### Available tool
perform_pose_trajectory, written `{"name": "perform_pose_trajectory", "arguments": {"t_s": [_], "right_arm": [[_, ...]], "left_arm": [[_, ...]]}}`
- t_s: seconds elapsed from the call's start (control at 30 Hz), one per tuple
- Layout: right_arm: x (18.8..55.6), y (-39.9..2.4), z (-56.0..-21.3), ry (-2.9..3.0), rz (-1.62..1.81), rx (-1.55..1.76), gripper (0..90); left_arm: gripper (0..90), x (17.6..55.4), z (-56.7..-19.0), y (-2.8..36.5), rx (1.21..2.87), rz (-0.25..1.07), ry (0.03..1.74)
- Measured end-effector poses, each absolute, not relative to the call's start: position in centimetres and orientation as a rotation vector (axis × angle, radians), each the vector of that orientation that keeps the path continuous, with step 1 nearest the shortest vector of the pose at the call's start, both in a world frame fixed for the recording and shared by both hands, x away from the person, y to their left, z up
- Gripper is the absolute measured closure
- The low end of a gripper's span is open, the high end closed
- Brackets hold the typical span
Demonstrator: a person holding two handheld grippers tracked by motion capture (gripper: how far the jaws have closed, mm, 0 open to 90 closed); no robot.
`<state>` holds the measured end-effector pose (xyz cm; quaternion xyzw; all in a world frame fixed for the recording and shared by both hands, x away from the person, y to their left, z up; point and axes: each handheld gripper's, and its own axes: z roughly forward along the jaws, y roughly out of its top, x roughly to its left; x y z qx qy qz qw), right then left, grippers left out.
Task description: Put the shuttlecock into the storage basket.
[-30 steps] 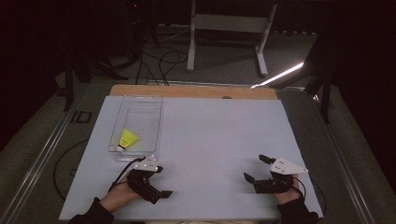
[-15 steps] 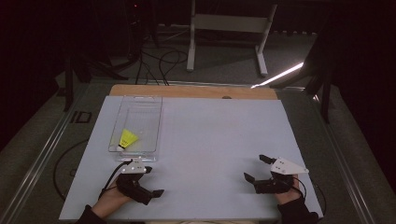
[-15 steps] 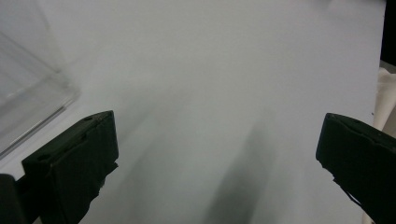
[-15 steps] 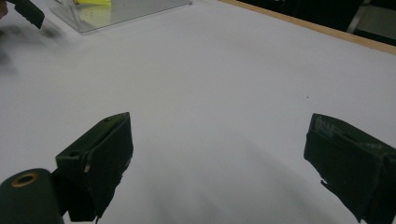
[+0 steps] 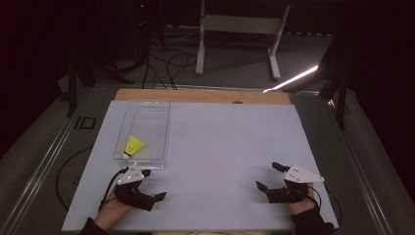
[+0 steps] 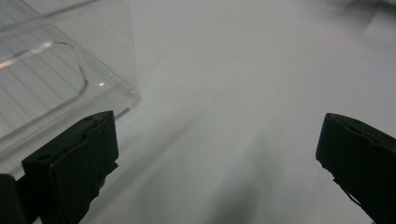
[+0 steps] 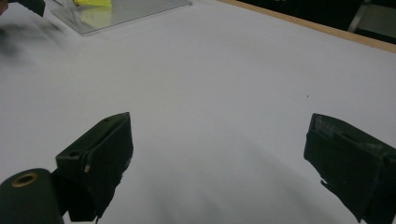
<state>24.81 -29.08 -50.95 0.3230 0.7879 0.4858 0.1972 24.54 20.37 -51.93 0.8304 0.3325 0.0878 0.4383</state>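
Note:
A clear plastic tray lies at the left of the white table, with a yellow shuttlecock in its near end. My left gripper rests just in front of the tray's near edge, open, nothing between its jaws. In the left gripper view the left gripper stands wide over bare table, the tray's corner at upper left. My right gripper sits near the front right, open and empty. From the right gripper view, the right gripper faces the tray and shuttlecock far off.
The white tabletop ends in a wooden strip at the far side. Beyond it, on the dark floor, stand a white frame's legs and loose cables. A metal rail runs along the table's left.
My left gripper has shifted a little to the left, near the tray's front edge. The right gripper, tray and shuttlecock have stayed put.

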Motion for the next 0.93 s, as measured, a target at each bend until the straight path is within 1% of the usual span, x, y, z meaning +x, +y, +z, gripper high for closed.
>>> {"name": "perform_pose_trajectory", "arguments": {"t_s": [0.03,0.23,0.43,0.93], "right_arm": [[24.81,-29.07,-50.97,2.205,1.363,0.905,8.1],[24.88,-29.15,-51.1,2.208,1.374,0.914,8.1],[24.94,-29.14,-51.23,2.214,1.38,0.929,8.1],[25.0,-29.15,-51.28,2.218,1.378,0.936,8.1]], "left_arm": [[0.0,24.5,-51.97,20.44,2.058,0.25,0.825],[0.0,24.4,-51.84,20.67,2.02,0.29,0.825],[0.0,24.33,-51.84,20.57,2.007,0.273,0.804],[0.0,24.48,-51.94,20.52,1.998,0.241,0.816]]}}
